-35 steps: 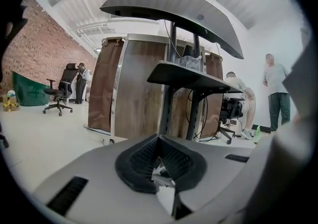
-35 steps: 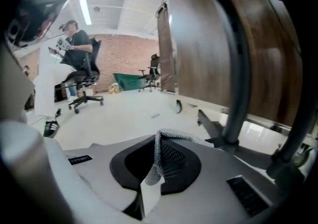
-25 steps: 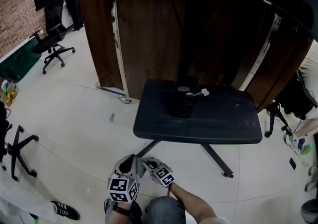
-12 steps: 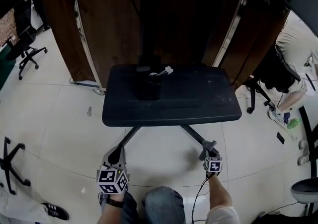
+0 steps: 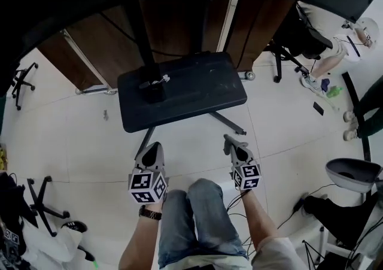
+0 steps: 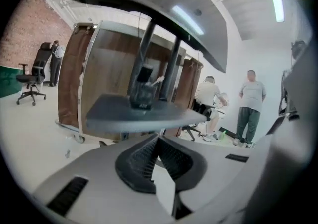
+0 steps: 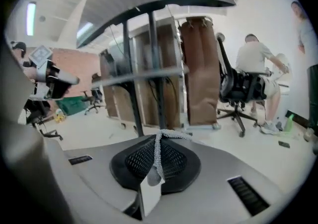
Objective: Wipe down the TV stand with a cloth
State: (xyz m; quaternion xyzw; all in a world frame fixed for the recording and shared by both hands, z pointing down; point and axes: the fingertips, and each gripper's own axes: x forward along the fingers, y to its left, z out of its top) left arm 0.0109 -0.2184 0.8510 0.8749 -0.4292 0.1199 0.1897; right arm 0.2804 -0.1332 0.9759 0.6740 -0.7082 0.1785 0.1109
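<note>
1. While the left tongs [image 5: 151,148] and the right tongs [image 5: 231,141] are held low above the pale floor [image 5: 90,143], the TV stand [image 5: 197,90] stands ahead, well apart from both.
2. The left tongs are pressed together with nothing between them.
3. The right tongs pinch a thin strip of whitish cloth [image 7: 157,157].
4. A small dark box [image 5: 152,90] sits on the stand's shelf, toward its left side.

Most of the cloth [image 7: 156,160] is hidden inside the right gripper [image 7: 159,137]; small white item [image 5: 163,78] on TV stand [image 5: 197,92] too small to identify.
</note>
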